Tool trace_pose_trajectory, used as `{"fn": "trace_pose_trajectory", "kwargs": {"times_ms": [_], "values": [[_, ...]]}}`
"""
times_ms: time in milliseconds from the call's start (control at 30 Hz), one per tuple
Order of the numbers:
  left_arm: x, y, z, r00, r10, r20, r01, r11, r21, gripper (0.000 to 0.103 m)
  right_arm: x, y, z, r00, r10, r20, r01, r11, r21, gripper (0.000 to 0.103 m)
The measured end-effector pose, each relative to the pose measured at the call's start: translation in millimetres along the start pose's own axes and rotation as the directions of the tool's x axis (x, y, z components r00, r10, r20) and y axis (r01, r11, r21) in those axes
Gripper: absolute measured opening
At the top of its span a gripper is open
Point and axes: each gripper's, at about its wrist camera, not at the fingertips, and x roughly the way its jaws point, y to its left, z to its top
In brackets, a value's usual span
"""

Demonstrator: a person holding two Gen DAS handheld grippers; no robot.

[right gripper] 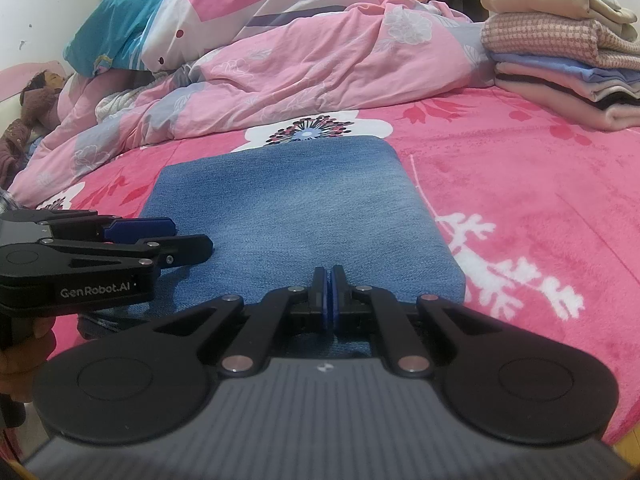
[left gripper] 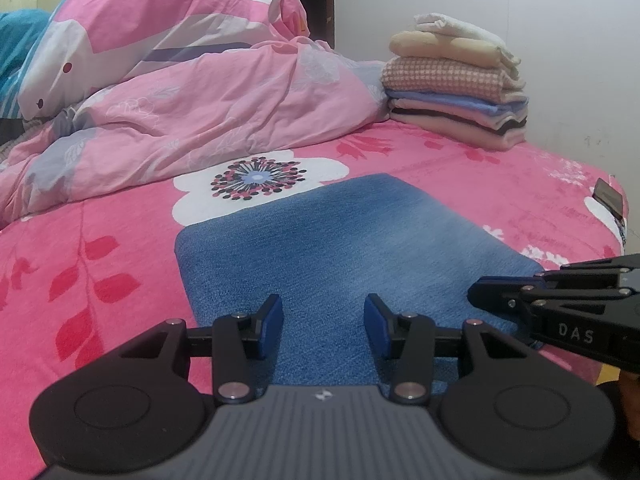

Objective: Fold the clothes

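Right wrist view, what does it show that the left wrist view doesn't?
Only the right wrist view shows a doll lying at the far left and a hand gripping the left gripper. Only the left wrist view shows a small dark object at the bed's right edge. Both show the folded denim garment, the stack of folded clothes, the crumpled pink quilt and the right gripper, shut.

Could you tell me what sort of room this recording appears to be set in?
Most likely a bedroom. The folded denim garment lies on a bed with a pink floral blanket, a rumpled pink duvet is heaped behind it, and a stack of folded clothes stands by the wall.
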Motion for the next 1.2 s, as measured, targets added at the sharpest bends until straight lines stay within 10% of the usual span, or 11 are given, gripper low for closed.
{"fn": "trace_pose_trajectory", "kwargs": {"times_ms": [1200], "values": [[2, -5, 9, 0.998, 0.027, -0.065, -0.025, 0.999, 0.027, 0.048, 67, 0, 95, 0.988, 0.031, -0.152, -0.031, 1.0, 0.006, 0.005]]}}
